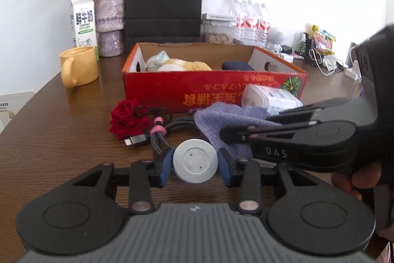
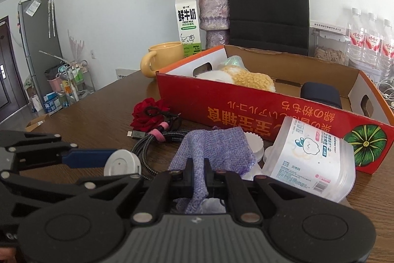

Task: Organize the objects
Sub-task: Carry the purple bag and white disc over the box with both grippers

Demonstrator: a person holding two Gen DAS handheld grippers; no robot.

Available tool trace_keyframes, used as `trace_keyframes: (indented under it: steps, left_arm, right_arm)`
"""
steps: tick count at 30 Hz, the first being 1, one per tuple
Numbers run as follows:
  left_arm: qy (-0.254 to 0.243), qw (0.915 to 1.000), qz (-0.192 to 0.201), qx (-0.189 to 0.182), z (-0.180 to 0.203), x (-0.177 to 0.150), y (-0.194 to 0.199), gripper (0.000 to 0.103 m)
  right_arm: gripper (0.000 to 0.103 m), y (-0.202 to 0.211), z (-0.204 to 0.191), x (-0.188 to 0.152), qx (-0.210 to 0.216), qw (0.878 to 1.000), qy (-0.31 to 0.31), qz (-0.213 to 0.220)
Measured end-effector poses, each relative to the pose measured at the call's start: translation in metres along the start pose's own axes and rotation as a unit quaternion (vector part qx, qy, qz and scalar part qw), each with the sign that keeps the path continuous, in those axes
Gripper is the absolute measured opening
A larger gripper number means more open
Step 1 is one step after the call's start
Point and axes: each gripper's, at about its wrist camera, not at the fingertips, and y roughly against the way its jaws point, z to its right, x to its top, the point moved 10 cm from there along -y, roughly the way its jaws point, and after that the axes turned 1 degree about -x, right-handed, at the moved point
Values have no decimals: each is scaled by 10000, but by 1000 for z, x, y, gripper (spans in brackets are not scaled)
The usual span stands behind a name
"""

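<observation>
Left wrist view: my left gripper (image 1: 195,165) is pinching a round grey puck (image 1: 195,164) between its blue pads (image 1: 164,169), low centre of frame, just above the brown table (image 1: 61,139). My right gripper (image 1: 231,134) comes in from the right edge, fingers pressed together on the purple cloth (image 1: 229,120). Behind the puck lies a braided cable bundle (image 1: 160,137) with a pink tie, touching a red rose (image 1: 128,118). Red cardboard box (image 1: 214,93) sits mid frame, with a plush toy (image 1: 182,64) and a dark case (image 1: 237,65) inside. White plastic container (image 1: 270,99) lies on its side against the box front, right of centre. Yellow mug (image 1: 78,65), milk carton (image 1: 82,20), vase of dried flowers (image 1: 109,21) and black paper bag (image 1: 163,0) sit upper left to centre.

Right wrist view: right gripper (image 2: 198,173) pinches a fold of the cloth (image 2: 211,152) at lower centre; container (image 2: 312,162) just right of it, touching the box (image 2: 246,110). Left gripper (image 2: 118,164) holds the puck (image 2: 122,163) at lower left.
</observation>
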Motion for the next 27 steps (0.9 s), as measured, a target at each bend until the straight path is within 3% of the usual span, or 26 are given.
trace_keyframes:
  steps: [6,15,27]
  left_arm:
    - [70,9996,184,217,-13,13,15,40]
    - [139,9990,335,249,-12,36,19,40]
    - [215,9971,698,198,-3,105,-13,41]
  right_arm:
    - [5,14,0,8,4,9996,-83,274]
    - [5,53,6,32,-37,9967,-144,804]
    - [5,64,50,86,-286,9903,-220,1340]
